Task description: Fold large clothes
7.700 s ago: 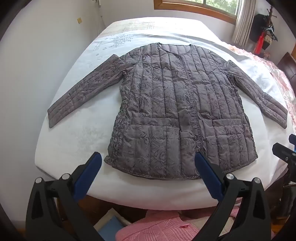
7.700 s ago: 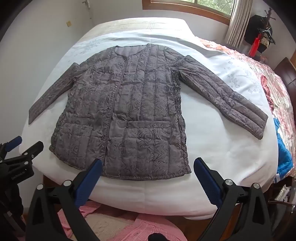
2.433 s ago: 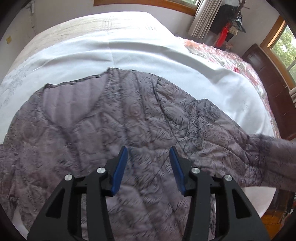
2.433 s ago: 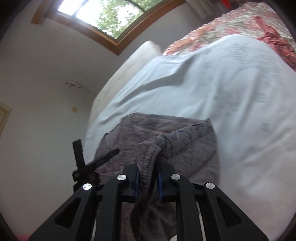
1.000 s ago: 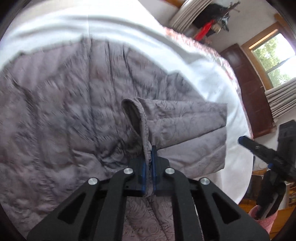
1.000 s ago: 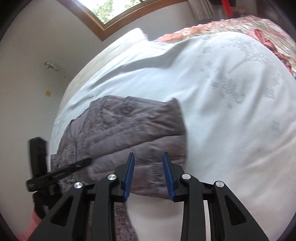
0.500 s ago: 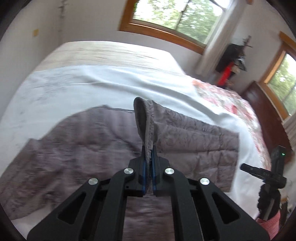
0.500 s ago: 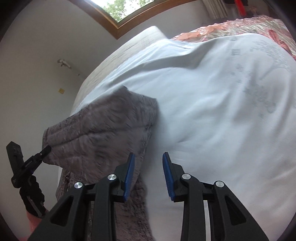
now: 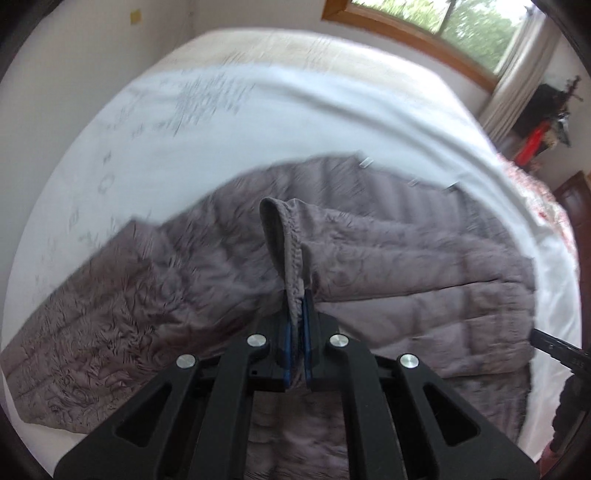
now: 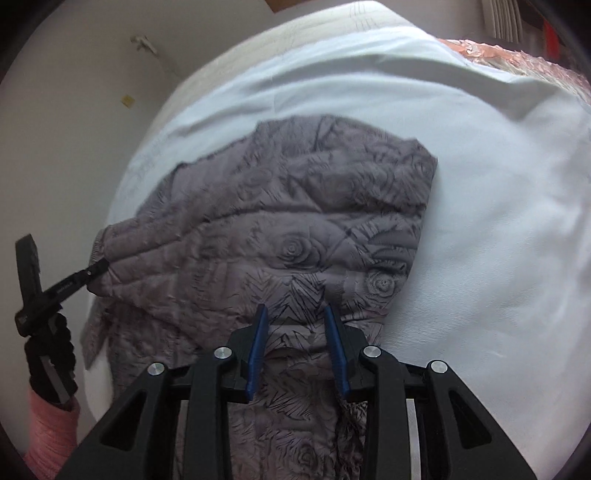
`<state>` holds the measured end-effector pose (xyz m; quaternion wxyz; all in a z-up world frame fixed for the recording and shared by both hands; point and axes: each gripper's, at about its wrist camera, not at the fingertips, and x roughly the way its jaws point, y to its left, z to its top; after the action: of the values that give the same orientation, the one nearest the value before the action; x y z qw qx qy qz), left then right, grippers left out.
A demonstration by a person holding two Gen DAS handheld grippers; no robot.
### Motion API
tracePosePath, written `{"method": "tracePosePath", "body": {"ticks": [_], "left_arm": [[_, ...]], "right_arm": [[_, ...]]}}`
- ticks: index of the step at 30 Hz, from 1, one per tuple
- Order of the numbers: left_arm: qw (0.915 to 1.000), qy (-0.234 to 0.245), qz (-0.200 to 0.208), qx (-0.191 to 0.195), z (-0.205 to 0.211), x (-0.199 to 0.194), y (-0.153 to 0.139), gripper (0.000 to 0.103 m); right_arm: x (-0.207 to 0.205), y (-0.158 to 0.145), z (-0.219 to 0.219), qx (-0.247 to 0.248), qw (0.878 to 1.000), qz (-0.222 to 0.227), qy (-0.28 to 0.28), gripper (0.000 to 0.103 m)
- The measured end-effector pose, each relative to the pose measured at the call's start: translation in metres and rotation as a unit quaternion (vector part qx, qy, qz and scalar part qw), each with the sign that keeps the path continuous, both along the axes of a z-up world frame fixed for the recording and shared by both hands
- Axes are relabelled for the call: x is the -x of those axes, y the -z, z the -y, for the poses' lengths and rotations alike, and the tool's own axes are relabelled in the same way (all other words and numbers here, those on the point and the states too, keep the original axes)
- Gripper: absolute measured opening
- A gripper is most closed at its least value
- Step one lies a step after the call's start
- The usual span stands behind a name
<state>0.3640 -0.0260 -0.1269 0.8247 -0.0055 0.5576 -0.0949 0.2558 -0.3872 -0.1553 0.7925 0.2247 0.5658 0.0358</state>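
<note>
A grey quilted jacket [image 9: 155, 295] with a rose pattern lies on the white bed sheet [image 9: 258, 122]. Its right sleeve [image 9: 424, 266] is folded across the body. My left gripper [image 9: 297, 306] is shut on the cuff [image 9: 284, 236] of that sleeve and holds it raised over the jacket's middle. It shows at the left of the right wrist view [image 10: 94, 267], pinching the cuff. My right gripper [image 10: 295, 317] is open and empty, low over the jacket's right side [image 10: 295, 236] near the fold. The left sleeve [image 9: 74, 332] still lies spread out.
The bed's white sheet [image 10: 498, 229] spreads wide to the right of the jacket. A wall [image 9: 74, 55] runs along the bed's left side. A window [image 9: 461, 26] and a curtain [image 9: 513, 92] are at the far end. A floral quilt [image 10: 517, 55] lies at the right.
My left gripper has carried the held cuff leftward across the jacket, laying the right sleeve over the body. My right gripper, open since a second ago, has come down over the jacket's right side.
</note>
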Motion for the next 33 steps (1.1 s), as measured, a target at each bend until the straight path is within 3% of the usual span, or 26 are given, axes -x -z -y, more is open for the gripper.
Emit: {"method": "tracePosePath", "body": {"ticks": [4,8,10,13,17,22,25,27,30,33], "left_arm": [[0.9995,0.004,-0.032,-0.001,-0.008,-0.008,0.034,0.007],[0.9994,0.006,-0.033,-0.005,-0.009,-0.009,0.035,0.011],[0.9994,0.0,-0.025,-0.022,-0.01,-0.009,0.022,0.015],[0.9989,-0.023,0.026,-0.033,-0.016,-0.001,-0.013,0.017],[0.9982,0.016,0.057,-0.01,0.015,0.005,-0.039,0.017],[0.997,0.06,0.044,-0.023,0.069,-0.004,-0.013,0.019],[0.9971,0.065,0.012,-0.037,0.075,-0.015,0.019,0.019],[0.9976,0.066,0.0,-0.022,0.071,-0.019,0.033,0.019],[0.998,0.062,-0.005,-0.011,0.067,-0.02,0.035,0.019],[0.9986,0.052,-0.005,-0.012,0.065,-0.017,0.021,0.016]], "right_arm": [[0.001,0.011,-0.011,0.029,0.999,-0.01,-0.014,0.032],[-0.002,0.011,-0.015,0.048,0.998,-0.019,-0.025,0.032],[-0.002,0.002,-0.014,0.046,0.998,-0.022,-0.026,0.032],[0.001,-0.029,-0.01,0.037,0.999,0.024,-0.025,0.039],[-0.028,-0.049,-0.017,0.052,0.997,0.045,-0.027,0.041],[-0.072,-0.026,-0.027,0.067,0.997,0.023,-0.027,0.041],[-0.085,-0.001,-0.031,0.083,0.996,-0.011,-0.031,0.04],[-0.087,0.011,-0.034,0.085,0.996,-0.015,-0.033,0.04],[-0.087,0.011,-0.038,0.097,0.994,-0.013,-0.041,0.04],[-0.075,-0.003,-0.036,0.073,0.997,-0.006,-0.036,0.041]]}}
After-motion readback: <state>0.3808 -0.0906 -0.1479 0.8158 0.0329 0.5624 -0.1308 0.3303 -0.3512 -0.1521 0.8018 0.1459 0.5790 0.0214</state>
